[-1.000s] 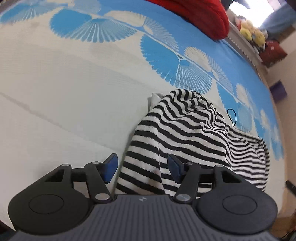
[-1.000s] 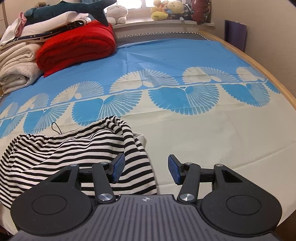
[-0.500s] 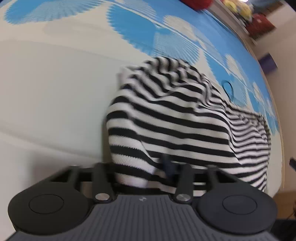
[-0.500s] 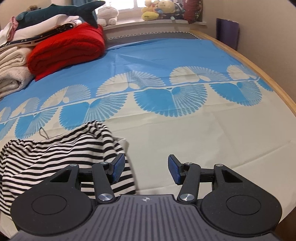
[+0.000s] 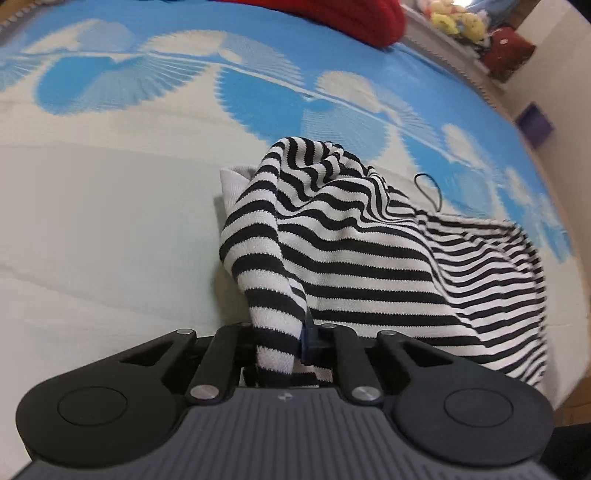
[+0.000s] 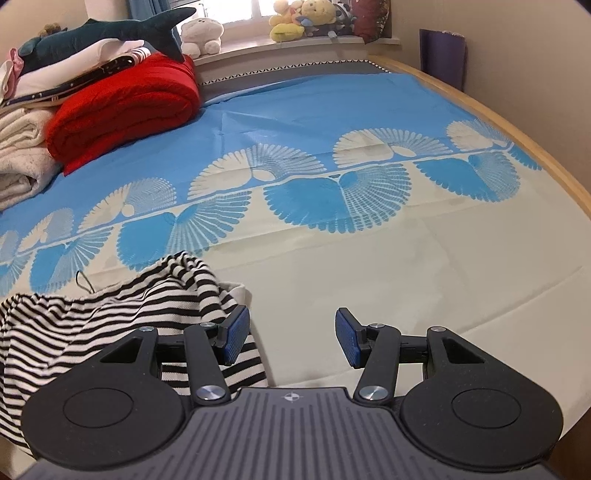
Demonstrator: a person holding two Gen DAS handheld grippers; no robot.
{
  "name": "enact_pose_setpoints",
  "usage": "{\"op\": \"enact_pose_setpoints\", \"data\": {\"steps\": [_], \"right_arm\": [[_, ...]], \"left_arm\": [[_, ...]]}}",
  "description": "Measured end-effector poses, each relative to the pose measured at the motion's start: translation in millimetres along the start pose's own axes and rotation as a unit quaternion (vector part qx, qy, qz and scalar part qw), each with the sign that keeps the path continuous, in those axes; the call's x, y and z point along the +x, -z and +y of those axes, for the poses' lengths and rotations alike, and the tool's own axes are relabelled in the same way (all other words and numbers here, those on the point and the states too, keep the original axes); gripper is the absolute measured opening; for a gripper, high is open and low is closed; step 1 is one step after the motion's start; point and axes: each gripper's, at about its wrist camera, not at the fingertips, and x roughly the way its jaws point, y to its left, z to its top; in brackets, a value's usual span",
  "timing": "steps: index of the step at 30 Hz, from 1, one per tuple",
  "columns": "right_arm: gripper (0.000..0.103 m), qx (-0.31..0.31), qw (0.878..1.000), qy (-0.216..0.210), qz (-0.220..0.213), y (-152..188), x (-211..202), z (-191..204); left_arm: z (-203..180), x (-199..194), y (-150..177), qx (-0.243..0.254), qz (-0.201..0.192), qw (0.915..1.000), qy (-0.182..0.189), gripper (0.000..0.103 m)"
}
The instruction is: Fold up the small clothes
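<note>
A black-and-white striped garment (image 5: 351, 258) lies bunched on the blue-and-cream bed sheet (image 5: 92, 221). My left gripper (image 5: 279, 339) is closing its jaws on a fold at the garment's near edge. The striped cloth is pinched between the pads and drawn up toward the camera. A thin black cord loop (image 5: 430, 188) sticks out at the garment's far side. In the right wrist view the same garment (image 6: 110, 321) lies at the lower left. My right gripper (image 6: 291, 338) stands open just right of it over bare sheet (image 6: 369, 258), its left finger over the cloth's edge, nothing between its pads.
A rolled red blanket (image 6: 122, 107) and folded white towels (image 6: 18, 155) are stacked at the bed's far left, a shark plush (image 6: 110, 33) on top. Plush toys (image 6: 306, 14) line the window sill. A wooden bed edge (image 6: 517, 136) runs along the right, a purple box (image 6: 441, 51) behind it.
My left gripper went from open around the garment's edge to closed on it, and the cloth is now pulled up in a fold. The right gripper stayed open; the garment slid left in its view.
</note>
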Motion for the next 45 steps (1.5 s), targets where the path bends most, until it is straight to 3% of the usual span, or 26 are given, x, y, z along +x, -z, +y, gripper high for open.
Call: {"op": "enact_pose_setpoints", "data": {"steps": [5, 9, 14, 19, 23, 28, 31, 32, 34, 37, 42, 45], "right_arm": [[0.053, 0.005, 1.000, -0.017, -0.002, 2.3, -2.6, 16.9], [0.053, -0.006, 1.000, -0.027, -0.006, 2.6, -4.0, 29.3], [0.053, -0.009, 0.999, -0.033, -0.011, 1.7, -7.1, 31.3], [0.053, -0.014, 0.999, -0.030, -0.016, 0.9, -8.7, 25.1], [0.053, -0.010, 0.999, -0.027, -0.017, 0.6, -8.8, 18.1], [0.053, -0.008, 1.000, -0.024, -0.016, 0.2, -8.3, 12.9], [0.053, -0.004, 1.000, -0.023, -0.016, -1.3, -8.0, 12.3], [0.053, 0.000, 1.000, -0.024, -0.017, -1.9, -7.7, 12.5], [0.053, 0.003, 1.000, -0.027, -0.016, -2.0, -6.9, 13.0], [0.053, 0.003, 0.999, -0.037, -0.014, -0.5, -6.0, 15.6], [0.053, -0.002, 0.997, -0.073, -0.003, 1.5, -3.6, 31.0], [0.053, 0.006, 0.993, -0.118, 0.014, 2.6, -0.2, 44.5]], "left_arm": [[9.2, -22.4, 4.3, 0.003, 0.000, 0.9986, -0.052, 0.013], [-5.0, -39.2, 1.0, 0.017, -0.017, 0.9987, -0.044, 0.013], [-53.1, -57.8, -11.1, 0.034, -0.047, 0.9983, 0.010, 0.013], [-124.1, -64.6, -18.4, 0.051, -0.066, 0.9920, 0.094, 0.013], [-195.7, -50.2, -17.9, 0.081, -0.057, 0.9848, 0.143, 0.013], [-276.8, -20.9, -10.4, 0.105, -0.042, 0.9786, 0.172, 0.014], [-310.7, -2.3, -3.7, 0.118, -0.026, 0.9755, 0.184, 0.018], [-315.8, 0.7, -3.9, 0.119, -0.016, 0.9700, 0.212, 0.027], [-310.2, 0.5, -7.7, 0.098, -0.011, 0.9622, 0.254, 0.047], [-287.0, -15.9, -14.7, 0.077, -0.045, 0.9610, 0.262, 0.050], [-230.8, -25.2, -24.2, 0.021, -0.052, 0.9746, 0.217, 0.049], [-203.9, -32.2, -24.9, 0.019, -0.046, 0.9828, 0.178, 0.049]]}}
